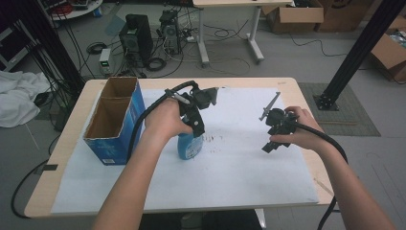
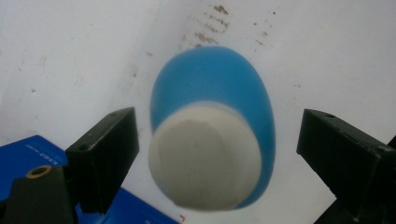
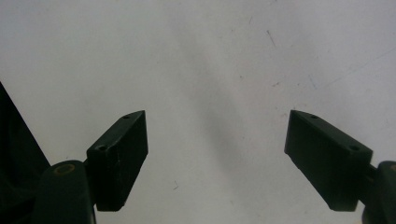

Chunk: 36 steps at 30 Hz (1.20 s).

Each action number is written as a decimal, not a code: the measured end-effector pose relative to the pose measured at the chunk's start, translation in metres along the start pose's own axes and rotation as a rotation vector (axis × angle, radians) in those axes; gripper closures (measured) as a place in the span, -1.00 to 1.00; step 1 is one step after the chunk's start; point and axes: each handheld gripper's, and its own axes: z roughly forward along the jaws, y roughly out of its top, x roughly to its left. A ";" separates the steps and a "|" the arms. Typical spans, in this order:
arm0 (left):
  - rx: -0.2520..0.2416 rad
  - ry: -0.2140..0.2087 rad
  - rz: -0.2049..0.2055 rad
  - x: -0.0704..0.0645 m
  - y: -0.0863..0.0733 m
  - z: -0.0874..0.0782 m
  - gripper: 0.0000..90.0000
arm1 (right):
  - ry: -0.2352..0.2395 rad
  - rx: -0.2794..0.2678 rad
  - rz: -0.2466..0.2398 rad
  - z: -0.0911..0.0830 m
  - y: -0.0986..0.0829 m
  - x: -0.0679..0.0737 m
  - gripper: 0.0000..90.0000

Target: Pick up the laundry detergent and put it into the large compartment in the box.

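Left gripper (image 2: pixel 217 149) hangs right over the blue bottle (image 2: pixel 215 93) with its white cap (image 2: pixel 205 156), jaws spread wide either side, not touching. Bottle stands upright on the white sheet (image 1: pixel 239 167) beside the open blue carton (image 1: pixel 116 120). Right gripper (image 3: pixel 215 154) gapes over bare sheet.
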 end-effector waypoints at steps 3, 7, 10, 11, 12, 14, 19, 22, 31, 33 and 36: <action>0.008 0.006 -0.001 0.000 0.002 0.004 -0.69 | -0.004 0.007 0.005 0.001 -0.001 0.000 -0.52; 0.022 0.005 -0.003 -0.001 0.004 0.009 -0.70 | -0.003 0.005 0.007 0.002 -0.002 -0.001 -0.52; 0.026 0.008 -0.008 -0.001 0.005 0.011 -0.70 | -0.002 0.004 0.007 0.003 -0.002 -0.002 -0.52; 0.027 0.013 -0.010 -0.001 0.005 0.011 -0.70 | -0.004 0.004 0.007 0.003 -0.003 -0.002 -0.52; 0.027 0.013 -0.015 -0.001 0.005 0.012 -0.69 | -0.004 0.004 0.005 0.003 -0.003 -0.002 -0.52; 0.031 0.017 -0.021 0.000 0.005 0.012 -0.68 | -0.001 0.003 0.010 0.004 -0.003 -0.003 -0.52; 0.022 0.025 -0.035 0.000 0.006 0.012 -0.65 | -0.001 0.005 0.012 0.005 -0.004 -0.004 -0.52; 0.022 0.024 -0.038 0.000 0.006 0.012 -0.64 | 0.000 0.004 0.013 0.005 -0.004 -0.004 -0.52; 0.027 0.004 -0.062 0.002 0.005 0.017 -0.55 | 0.001 0.006 0.014 0.006 -0.005 -0.004 -0.52; 0.021 0.003 -0.061 0.002 0.005 0.017 -0.55 | 0.003 0.005 0.015 0.007 -0.004 -0.004 -0.52; 0.026 0.006 -0.063 0.002 0.004 0.018 -0.50 | 0.004 0.006 0.016 0.007 -0.004 -0.005 -0.52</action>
